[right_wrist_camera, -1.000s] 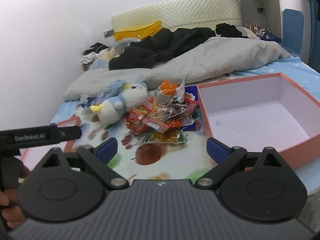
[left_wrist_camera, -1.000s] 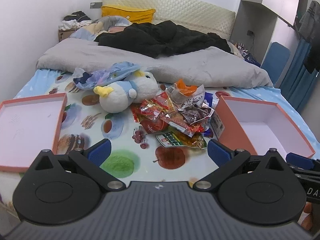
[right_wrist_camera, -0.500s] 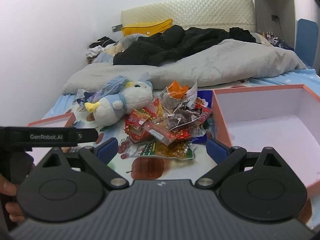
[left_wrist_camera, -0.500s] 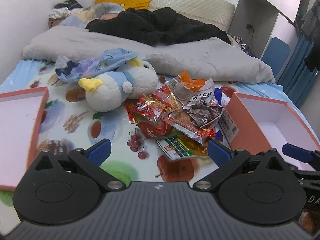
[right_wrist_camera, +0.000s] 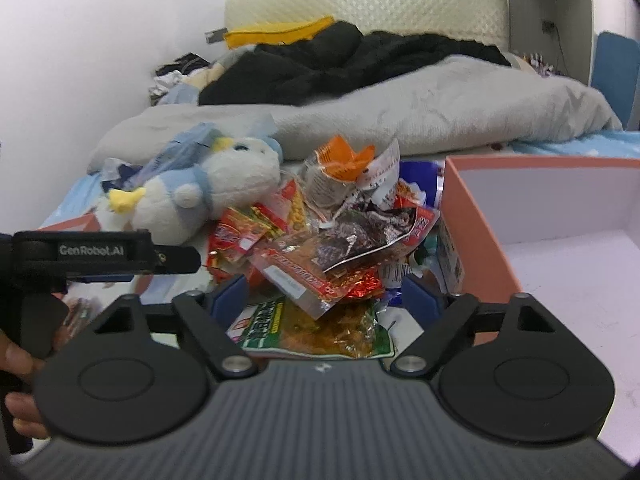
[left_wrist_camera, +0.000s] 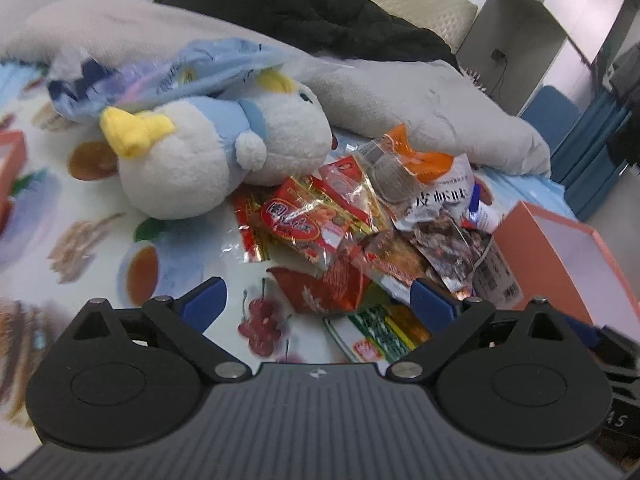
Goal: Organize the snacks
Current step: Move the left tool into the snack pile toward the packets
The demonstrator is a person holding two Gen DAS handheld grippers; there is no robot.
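A pile of snack packets (left_wrist_camera: pixel 360 236) lies on the printed bed sheet; it also shows in the right wrist view (right_wrist_camera: pixel 332 248). A green and orange packet (right_wrist_camera: pixel 316 328) lies at its near edge, also seen from the left (left_wrist_camera: pixel 380 336). My left gripper (left_wrist_camera: pixel 316 300) is open and empty, its blue fingers either side of a red packet (left_wrist_camera: pixel 324 288). My right gripper (right_wrist_camera: pixel 328 296) is open and empty, right in front of the pile. An open pink box (right_wrist_camera: pixel 560 240) stands right of the pile; its corner shows in the left wrist view (left_wrist_camera: pixel 560 256).
A plush penguin (left_wrist_camera: pixel 208 156) lies left of the pile, under a blue plastic bag (left_wrist_camera: pixel 168 76). A second pink box (left_wrist_camera: pixel 10 168) sits at far left. A grey blanket (right_wrist_camera: pixel 440 112) and black clothes (right_wrist_camera: pixel 360 60) lie behind. The left gripper's body (right_wrist_camera: pixel 100 252) shows at the right view's left.
Both grippers have moved forward and down toward the snack pile, which now looks much larger. Both stay open.
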